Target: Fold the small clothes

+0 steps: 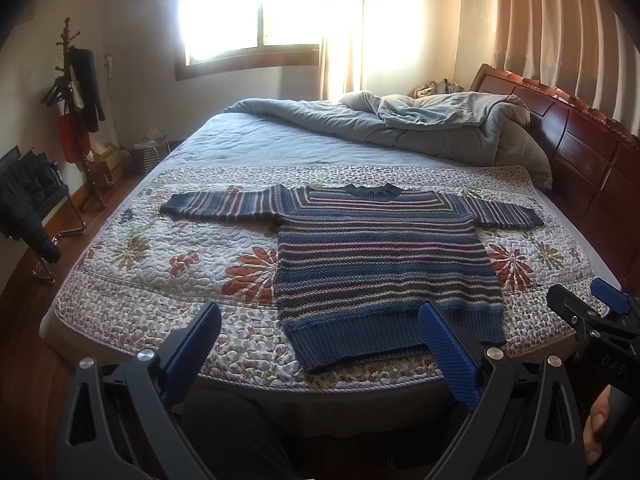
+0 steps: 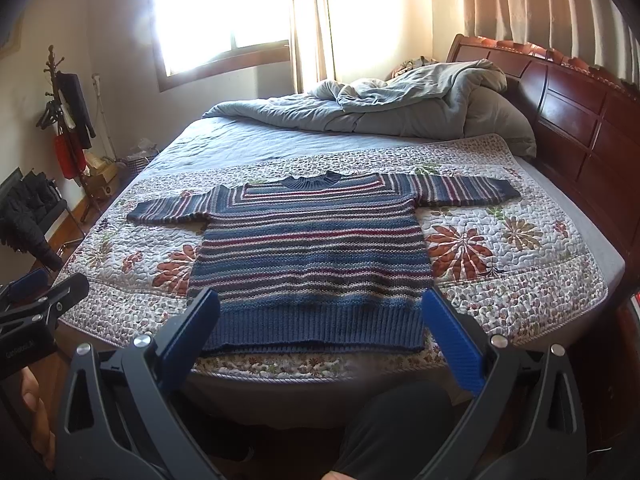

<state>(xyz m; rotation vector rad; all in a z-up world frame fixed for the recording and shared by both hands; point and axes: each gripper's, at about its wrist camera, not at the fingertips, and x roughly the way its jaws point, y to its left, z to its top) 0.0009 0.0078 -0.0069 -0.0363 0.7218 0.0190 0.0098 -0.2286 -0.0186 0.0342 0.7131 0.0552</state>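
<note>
**Sweater laid flat, nothing folded yet**

I hold both grippers back at the near edge of the bed point(image 1: 132, 216), above my knees, and neither touches anything. My left gripper point(image 1: 316, 344) has its fingers point(image 1: 448, 352) spread wide and released, with nothing between them; my right gripper point(image 2: 320, 332) stands the same way, fingers point(image 2: 452, 344) parted and empty. In the left wrist view the right gripper shows at the far right edge, also clear of the cloth.

The striped sweater point(image 2: 312, 248) lies face up on the floral quilt point(image 2: 500, 272), hem towards me and collar point(image 2: 314, 180) away. Its body is smooth and both sleeves stretch straight out to the sides. I judge this to be the very start: the garment is spread and ready, and no fold has been made.

The next move, as I see it, calls for taking a sleeve. I would bring one gripper out to a cuff, close on the knit without catching the quilt under it, and carry the sleeve across the chest. The knit looks thick and loose, so a shallow pinch may slip or drag the body askew.

Counted: one sweater, with two sleeves, the left sleeve point(image 2: 168, 210) and the right sleeve point(image 2: 468, 192); one quilt; one grey duvet point(image 2: 400, 100) bunched near the headboard point(image 2: 560, 96); two grippers, four fingers.
</note>
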